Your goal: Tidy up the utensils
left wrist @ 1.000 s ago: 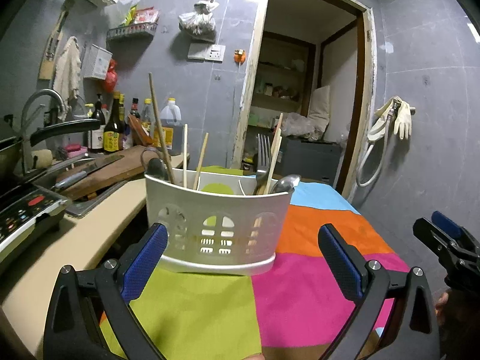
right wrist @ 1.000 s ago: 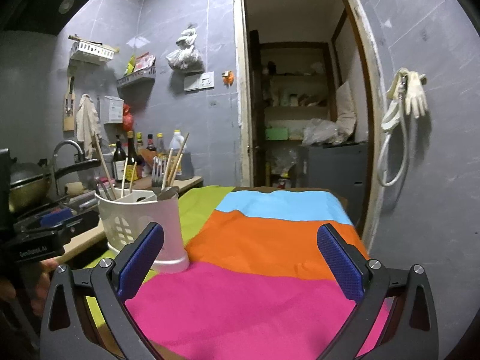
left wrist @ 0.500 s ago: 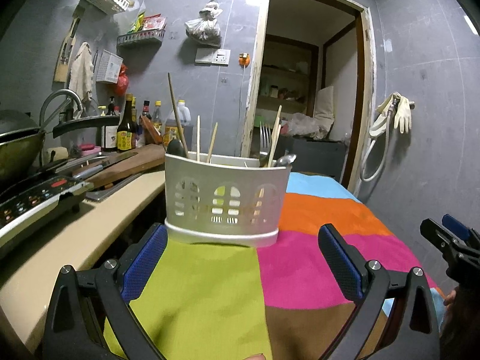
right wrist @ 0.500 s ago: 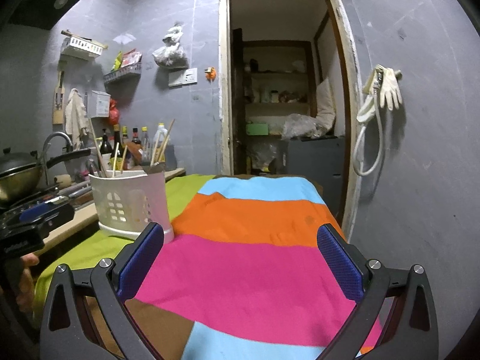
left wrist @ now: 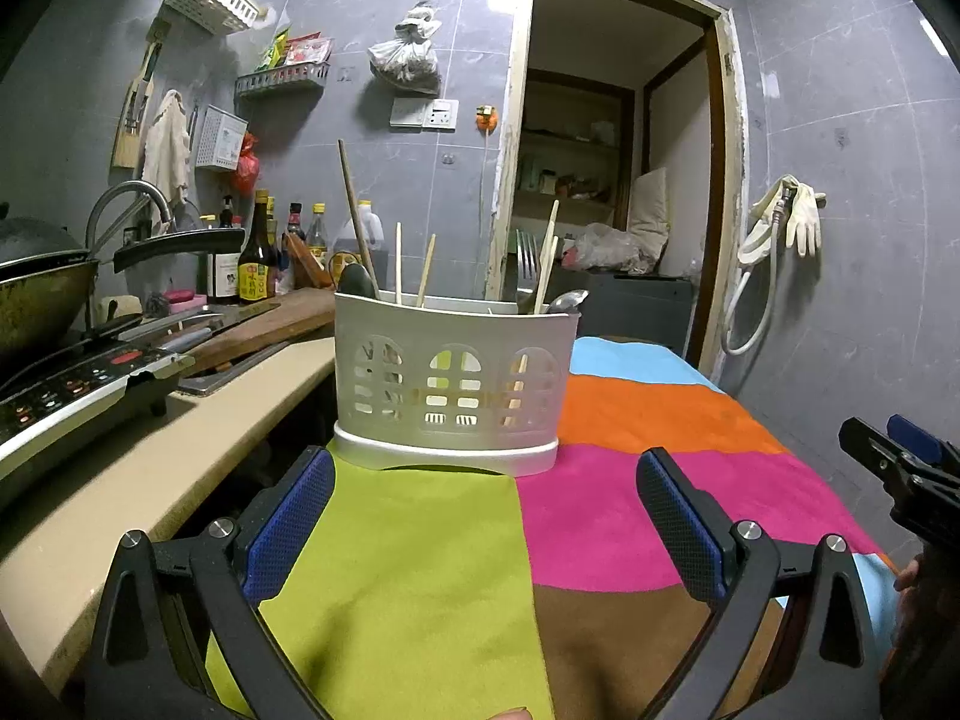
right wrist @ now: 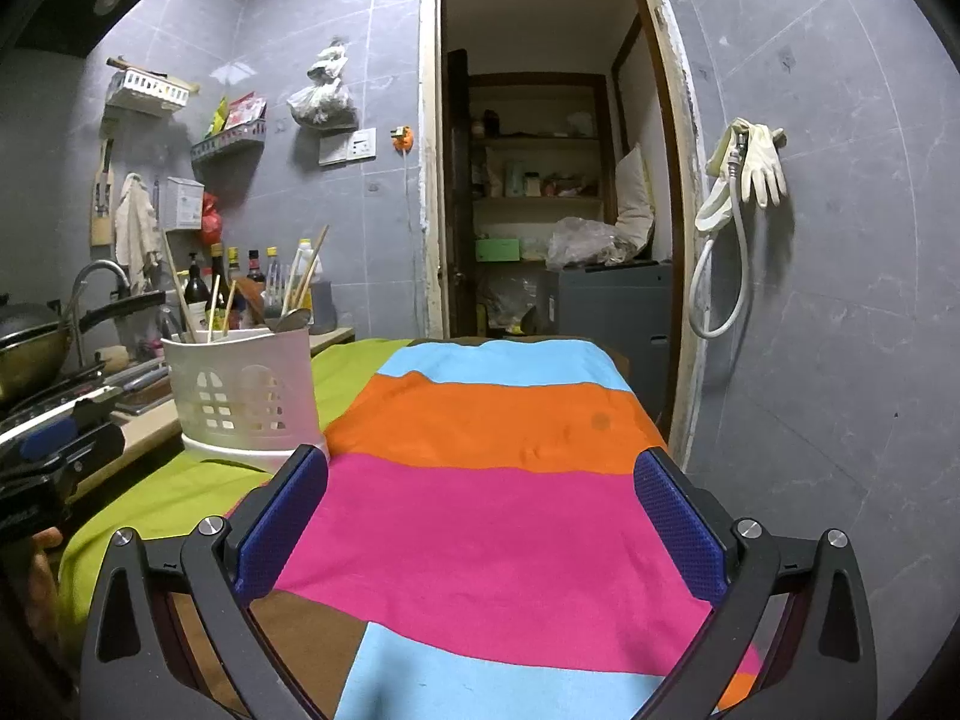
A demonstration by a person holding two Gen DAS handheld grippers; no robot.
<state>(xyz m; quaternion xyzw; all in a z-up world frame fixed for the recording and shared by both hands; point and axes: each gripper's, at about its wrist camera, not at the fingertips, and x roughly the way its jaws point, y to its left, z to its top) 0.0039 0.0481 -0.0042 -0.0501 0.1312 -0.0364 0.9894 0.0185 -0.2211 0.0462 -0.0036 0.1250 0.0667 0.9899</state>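
A white slotted utensil holder (left wrist: 451, 378) stands on a table covered by a multicoloured striped cloth (left wrist: 630, 516). Chopsticks (left wrist: 358, 222), a fork (left wrist: 527, 261) and spoons (left wrist: 564, 300) stick up out of it. My left gripper (left wrist: 486, 504) is open and empty, a short way in front of the holder. In the right wrist view the holder (right wrist: 243, 396) sits at the left on the green stripe. My right gripper (right wrist: 480, 510) is open and empty over the pink stripe, to the right of the holder.
A beige counter (left wrist: 150, 468) runs along the left with a stove (left wrist: 72, 384), a wok (left wrist: 36, 294), a tap, a cutting board and sauce bottles (left wrist: 255, 264). An open doorway (right wrist: 552, 210) lies behind the table. A hose and gloves (right wrist: 750, 168) hang on the right wall.
Both grippers have drawn back from the holder and sunk lower toward the table, so more of the cloth shows in front. Both stayed open and empty.
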